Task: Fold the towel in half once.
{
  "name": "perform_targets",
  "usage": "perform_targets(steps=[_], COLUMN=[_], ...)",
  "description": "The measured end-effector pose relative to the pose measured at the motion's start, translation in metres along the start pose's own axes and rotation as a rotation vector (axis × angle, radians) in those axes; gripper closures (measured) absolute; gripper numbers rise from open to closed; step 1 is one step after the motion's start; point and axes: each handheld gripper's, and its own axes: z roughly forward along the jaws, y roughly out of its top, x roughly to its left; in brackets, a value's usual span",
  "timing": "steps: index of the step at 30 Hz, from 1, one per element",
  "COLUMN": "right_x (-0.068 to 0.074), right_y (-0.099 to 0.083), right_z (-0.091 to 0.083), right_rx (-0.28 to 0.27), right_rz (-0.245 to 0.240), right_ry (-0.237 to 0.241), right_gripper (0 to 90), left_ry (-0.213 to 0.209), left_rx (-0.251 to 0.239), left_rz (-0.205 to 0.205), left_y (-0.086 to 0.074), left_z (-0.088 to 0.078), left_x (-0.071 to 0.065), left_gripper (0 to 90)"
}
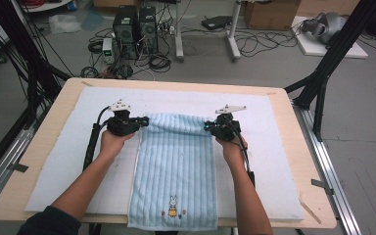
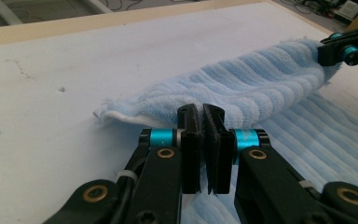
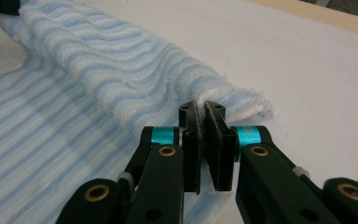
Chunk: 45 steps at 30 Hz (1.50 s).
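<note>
On the white-padded bench, the blue striped towel is pinched at its far corners by the left claw and right claw.

Beyond my wooden table: grey floor, two black computer towers, tangled cables, cardboard box, white desk legs.

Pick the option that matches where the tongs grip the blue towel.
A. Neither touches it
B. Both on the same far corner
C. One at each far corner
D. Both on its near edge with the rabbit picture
C: the left tongs and the right tongs are each shut on a far corner of the blue towel, lifting that end off the white mat.
</note>
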Motion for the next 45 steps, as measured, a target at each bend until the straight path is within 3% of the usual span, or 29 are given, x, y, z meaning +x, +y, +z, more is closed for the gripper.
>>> perform_targets(steps=[11, 13, 16, 21, 23, 24, 25, 27, 29, 35, 40, 45], right_x=[0.032, 0.037, 0.043, 0.046, 0.044, 0.044, 0.043, 0.040, 0.038, 0.032, 0.032, 0.028], right_y=[-0.032, -0.037, -0.046, -0.060, -0.063, -0.063, -0.063, -0.063, -0.063, -0.064, -0.065, -0.067], right_z=[-0.037, -0.041, -0.044, -0.043, -0.043, -0.043, -0.044, -0.048, -0.052, -0.055, -0.055, -0.057], right_rx=[-0.028, -0.034, -0.032, 0.007, 0.005, -0.001, -0.011, -0.043, -0.067, -0.087, -0.083, -0.089], right_rz=[-0.017, -0.014, -0.013, -0.001, 0.009, 0.018, 0.028, 0.054, 0.070, 0.092, 0.083, 0.096], right_ry=[0.035, 0.041, 0.052, 0.051, 0.045, 0.039, 0.029, 0.000, -0.056, -0.097, -0.115, -0.122], right_gripper=[85.1, 85.1, 85.1, 84.7, 80.3, 74.8, 69.7, 56.0, 46.6, 38.4, 33.5, 32.8], left_ry=[-0.070, -0.089, -0.089, -0.094, -0.069, -0.057, -0.035, 0.018, 0.024, 0.071, 0.069, 0.071], left_rx=[0.017, 0.028, 0.062, 0.090, 0.089, 0.081, 0.075, 0.071, 0.064, 0.020, 0.080, 0.132], left_rz=[0.026, 0.016, 0.037, 0.023, -0.002, -0.019, -0.022, -0.024, -0.059, -0.116, -0.131, -0.103], left_y=[-0.025, -0.031, -0.040, -0.051, -0.050, -0.050, -0.050, -0.050, -0.048, -0.032, -0.023, -0.023], left_z=[-0.033, -0.036, -0.039, -0.040, -0.039, -0.040, -0.040, -0.040, -0.040, -0.028, -0.004, 0.020], left_x=[-0.023, -0.025, -0.030, -0.032, -0.030, -0.027, -0.024, -0.017, -0.008, 0.013, 0.021, 0.015], left_gripper=[83.1, 83.0, 83.1, 81.5, 69.2, 58.4, 53.4, 45.0, 41.2, 41.1, 41.4, 41.5])
